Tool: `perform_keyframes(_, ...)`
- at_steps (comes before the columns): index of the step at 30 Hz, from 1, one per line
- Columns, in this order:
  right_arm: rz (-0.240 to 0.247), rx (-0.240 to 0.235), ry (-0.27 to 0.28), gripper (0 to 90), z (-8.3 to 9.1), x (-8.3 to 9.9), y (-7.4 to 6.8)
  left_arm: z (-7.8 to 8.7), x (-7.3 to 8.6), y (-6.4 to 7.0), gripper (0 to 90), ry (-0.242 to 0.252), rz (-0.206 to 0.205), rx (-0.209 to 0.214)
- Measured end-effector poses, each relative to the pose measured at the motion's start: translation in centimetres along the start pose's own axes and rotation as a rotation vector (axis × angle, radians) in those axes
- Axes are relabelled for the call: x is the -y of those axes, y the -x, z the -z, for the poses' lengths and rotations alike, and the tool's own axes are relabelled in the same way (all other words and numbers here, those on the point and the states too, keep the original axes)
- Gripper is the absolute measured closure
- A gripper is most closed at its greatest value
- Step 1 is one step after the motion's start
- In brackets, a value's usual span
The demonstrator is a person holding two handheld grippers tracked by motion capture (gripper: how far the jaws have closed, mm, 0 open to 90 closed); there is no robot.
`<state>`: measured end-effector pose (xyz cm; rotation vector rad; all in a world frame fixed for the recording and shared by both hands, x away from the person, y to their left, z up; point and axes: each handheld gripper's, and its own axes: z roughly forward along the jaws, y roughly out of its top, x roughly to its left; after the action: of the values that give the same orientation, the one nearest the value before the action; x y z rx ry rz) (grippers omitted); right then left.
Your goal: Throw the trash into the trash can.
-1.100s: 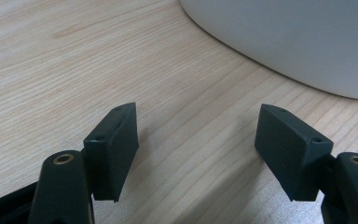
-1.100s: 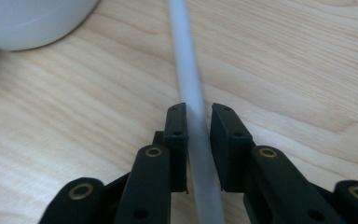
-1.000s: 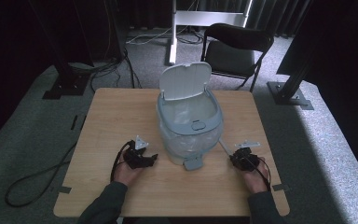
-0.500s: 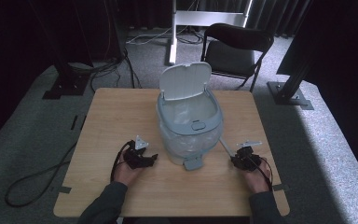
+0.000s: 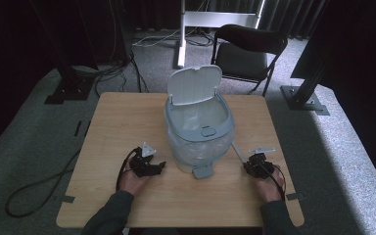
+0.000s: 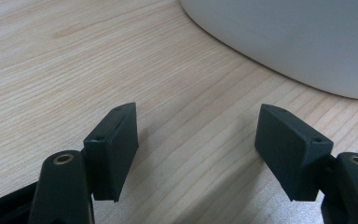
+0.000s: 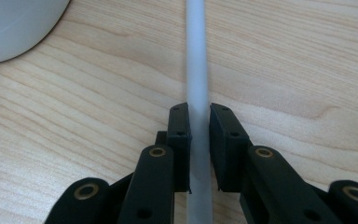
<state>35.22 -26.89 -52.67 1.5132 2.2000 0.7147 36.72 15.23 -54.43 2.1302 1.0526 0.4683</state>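
A pale blue-grey plastic bin [image 5: 199, 132] stands in the middle of the wooden table [image 5: 117, 117], its white lid [image 5: 195, 84] tipped up at the back. Its rounded side [image 6: 298, 42] fills the top right of the left gripper view. My left gripper [image 5: 157, 168] rests on the table just left of the bin, jaws open with bare wood between them [image 6: 196, 140]. My right gripper [image 5: 247, 166] lies right of the bin, shut on a thin white rod [image 7: 198, 60] that runs forward along the table toward the bin [image 7: 14, 23].
A grey tab [image 5: 201, 171] sticks out at the bin's front base. Beyond the table stand a black folding chair [image 5: 247, 51], a white stand [image 5: 215, 19] and black frame feet [image 5: 303, 95]. Cables [image 5: 34, 191] trail over the grey carpet at the left.
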Motion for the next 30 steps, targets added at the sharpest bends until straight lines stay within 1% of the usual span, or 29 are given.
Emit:
perform_keyframes(5,0.009,0.010,0.026,78.7,0.4,-0.2,-0.2,0.0,0.0,0.0,30.2,0.000,0.000,0.000)
perform_keyframes(17,0.002,0.025,0.080,78.7,1.7,-0.6,0.0,0.0,0.0,0.0,30.2,0.000,0.000,0.000)
perform_keyframes(30,0.007,0.041,0.138,78.8,3.4,-1.2,0.2,0.0,0.0,0.0,30.2,0.000,0.000,0.000)
